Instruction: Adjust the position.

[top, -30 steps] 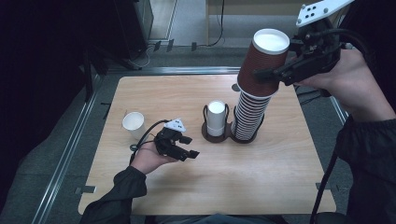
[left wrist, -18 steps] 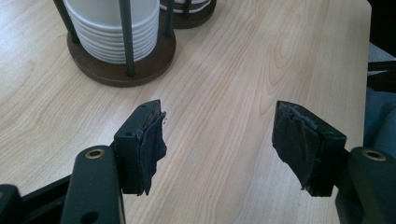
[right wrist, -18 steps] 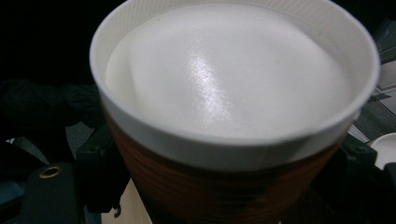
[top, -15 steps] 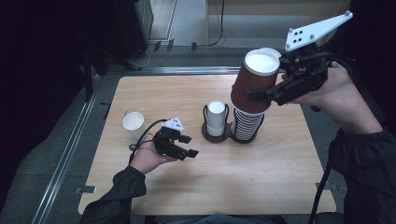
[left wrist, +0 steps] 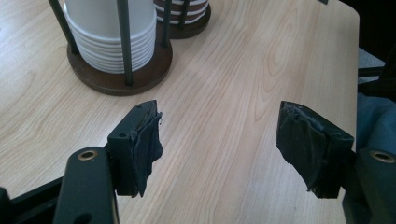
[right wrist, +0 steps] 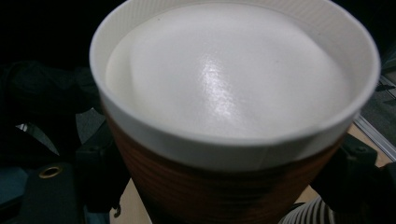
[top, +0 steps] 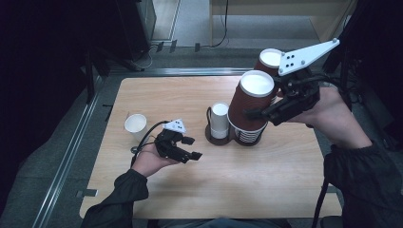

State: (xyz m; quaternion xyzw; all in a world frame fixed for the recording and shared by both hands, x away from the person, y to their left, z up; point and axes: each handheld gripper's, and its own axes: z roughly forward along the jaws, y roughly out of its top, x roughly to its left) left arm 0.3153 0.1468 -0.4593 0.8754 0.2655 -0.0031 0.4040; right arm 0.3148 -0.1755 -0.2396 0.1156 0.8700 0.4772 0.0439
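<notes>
Up at the right, a brown cup (top: 251,105) with a white inside sits clamped between the jaws of the right gripper (top: 266,114), just over the striped stack (top: 247,135) in the wooden holder (top: 216,139). That hand (top: 328,111) reaches in from the right, wrist raised. The left gripper (top: 190,148) rests low, palm up; its empty jaws have just been opening, partly apart. A white cup (top: 135,124) stands near it.

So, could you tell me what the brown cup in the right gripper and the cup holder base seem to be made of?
The brown cup looks like paper: a ribbed, matte brown sleeve with a rolled white rim and a smooth, slightly glossy white inside, probably coated. The holder base appears to be dark-stained wood, a round matte brown disc, though moulded plastic can't be ruled out. Its upright rods look like thin dark metal.
</notes>
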